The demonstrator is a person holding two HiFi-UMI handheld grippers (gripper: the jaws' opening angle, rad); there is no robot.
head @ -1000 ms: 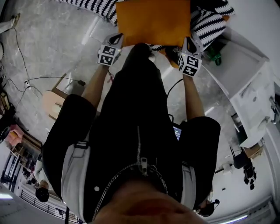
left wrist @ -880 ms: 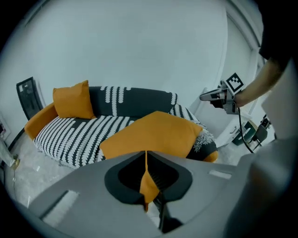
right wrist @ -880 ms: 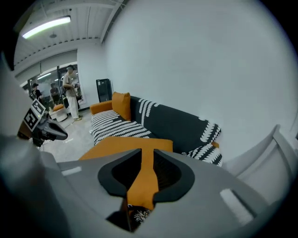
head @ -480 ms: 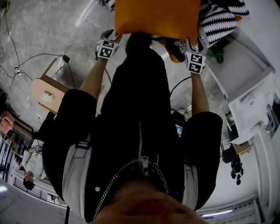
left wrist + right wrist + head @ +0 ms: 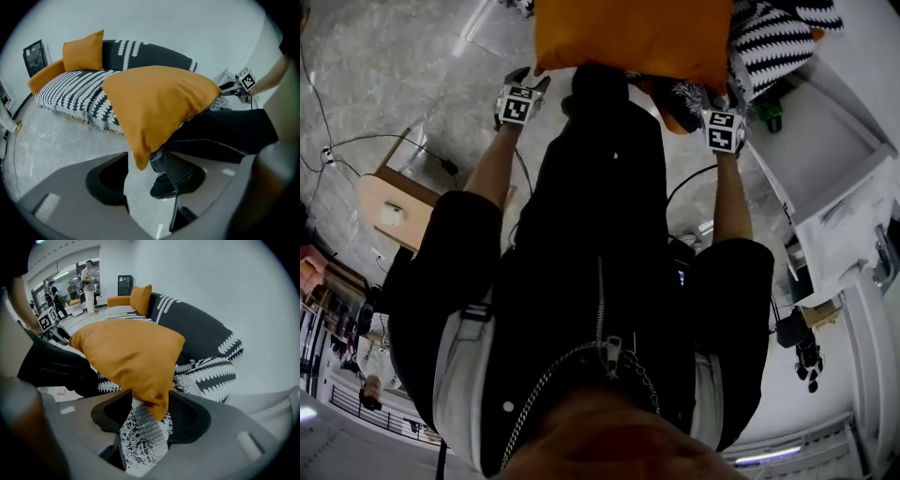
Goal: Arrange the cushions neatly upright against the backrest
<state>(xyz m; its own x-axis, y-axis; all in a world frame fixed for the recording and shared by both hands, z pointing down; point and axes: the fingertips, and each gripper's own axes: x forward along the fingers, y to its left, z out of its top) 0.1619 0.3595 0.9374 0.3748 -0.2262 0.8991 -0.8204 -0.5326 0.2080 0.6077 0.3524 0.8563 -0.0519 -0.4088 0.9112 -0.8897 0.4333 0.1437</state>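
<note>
— What is seen on the floor?
— Grey marbling is shown all across it. A small wooden table is set toward its left edge in the head view, and a black cable is laid just beside that table.
— And at the floor's right edge?
— A white cabinet is placed there. A small green thing is seen close to its near corner, though what it is cannot be told.
— Is anything found along the wall?
— A black framed panel is stood against it. In the right gripper view, people are seen standing far back in a lit area.
</note>
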